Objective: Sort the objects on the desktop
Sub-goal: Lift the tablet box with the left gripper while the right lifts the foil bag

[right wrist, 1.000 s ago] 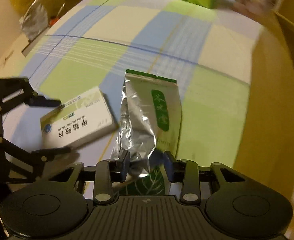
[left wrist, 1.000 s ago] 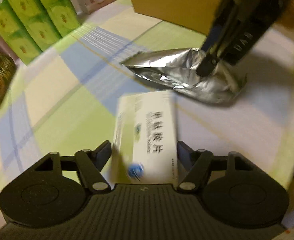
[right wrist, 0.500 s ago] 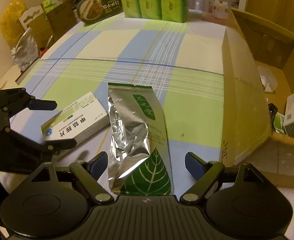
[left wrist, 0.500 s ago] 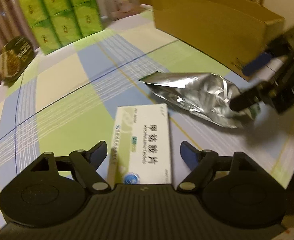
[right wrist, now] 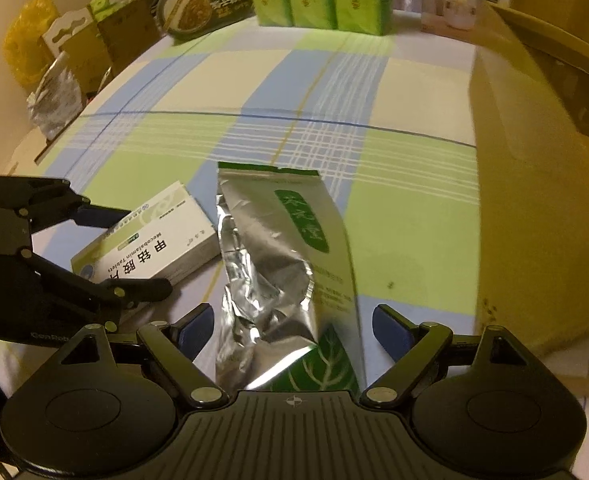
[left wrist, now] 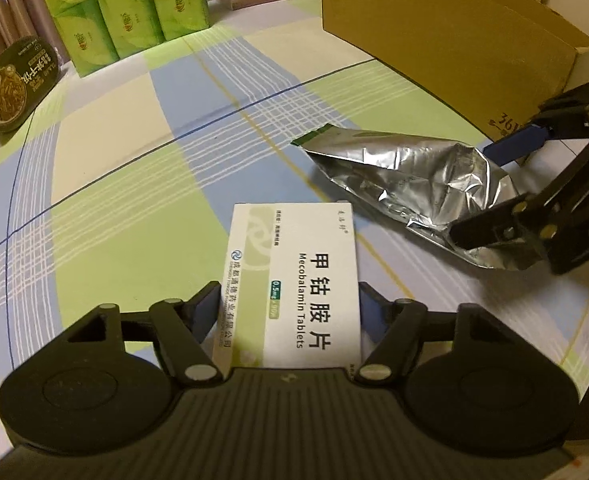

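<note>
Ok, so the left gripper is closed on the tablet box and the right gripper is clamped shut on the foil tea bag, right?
Not quite. The left gripper does hold the tablet box between its fingers, but the right gripper is open: in the right wrist view its fingers stand wide apart on either side of the foil tea bag, clear of it.

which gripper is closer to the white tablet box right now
Left. The left gripper has the white tablet box between its fingers, which sit right at its sides. The right gripper straddles the silver tea pouch beside the box, open.
</note>
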{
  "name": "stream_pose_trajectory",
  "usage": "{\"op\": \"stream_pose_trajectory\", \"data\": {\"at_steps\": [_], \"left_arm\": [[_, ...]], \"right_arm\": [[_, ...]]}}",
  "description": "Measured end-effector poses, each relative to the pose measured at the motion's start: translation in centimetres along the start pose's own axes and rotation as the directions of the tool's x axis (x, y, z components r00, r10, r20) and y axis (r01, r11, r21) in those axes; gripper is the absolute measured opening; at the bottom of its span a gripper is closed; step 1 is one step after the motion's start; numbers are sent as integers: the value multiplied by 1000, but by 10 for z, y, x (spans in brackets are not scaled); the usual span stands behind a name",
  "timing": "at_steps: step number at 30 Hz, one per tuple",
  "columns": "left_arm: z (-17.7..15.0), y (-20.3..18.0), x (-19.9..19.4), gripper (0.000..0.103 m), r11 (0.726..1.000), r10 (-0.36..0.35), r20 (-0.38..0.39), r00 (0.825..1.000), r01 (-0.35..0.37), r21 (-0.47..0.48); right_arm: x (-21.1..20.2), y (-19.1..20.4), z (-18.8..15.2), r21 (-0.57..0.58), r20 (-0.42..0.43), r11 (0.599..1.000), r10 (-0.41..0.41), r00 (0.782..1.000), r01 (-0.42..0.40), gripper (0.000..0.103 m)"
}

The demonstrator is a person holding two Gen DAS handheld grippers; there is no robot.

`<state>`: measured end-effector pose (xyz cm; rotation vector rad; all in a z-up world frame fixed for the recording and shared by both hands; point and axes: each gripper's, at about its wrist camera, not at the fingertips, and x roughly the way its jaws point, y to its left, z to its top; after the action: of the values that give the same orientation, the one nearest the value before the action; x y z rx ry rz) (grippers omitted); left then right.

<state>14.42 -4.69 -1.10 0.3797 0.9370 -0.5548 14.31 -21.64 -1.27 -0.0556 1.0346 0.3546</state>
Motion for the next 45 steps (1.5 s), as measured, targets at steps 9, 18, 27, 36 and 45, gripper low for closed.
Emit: {"op": "stream_pose_trajectory", "data": {"at_steps": [9,18,27,36,45], "left_arm": [[-2,7,-1,67,1000,10,-1,1000,-10,-10],[0,8,-2,74,1000,5,20,1000,-5,-2],[1,11,3,75,1000,-2,9,1000,2,-13],[1,10,5,68,999,-38,-7,999,38,-2],[-1,9,-1,67,998,-56,12,998,56,-12]], "right_arm": [[22,18,6,-119,-3,991,-55,998,54,85],[34,13,5,-123,-37,992,-45,998,40,85],[31,10,6,-115,-8,992,-43,999,42,72],[24,7,3,-97,21,994,-41,999,43,51],[11,6,-3,-23,42,999,-23,999,24,46]]}}
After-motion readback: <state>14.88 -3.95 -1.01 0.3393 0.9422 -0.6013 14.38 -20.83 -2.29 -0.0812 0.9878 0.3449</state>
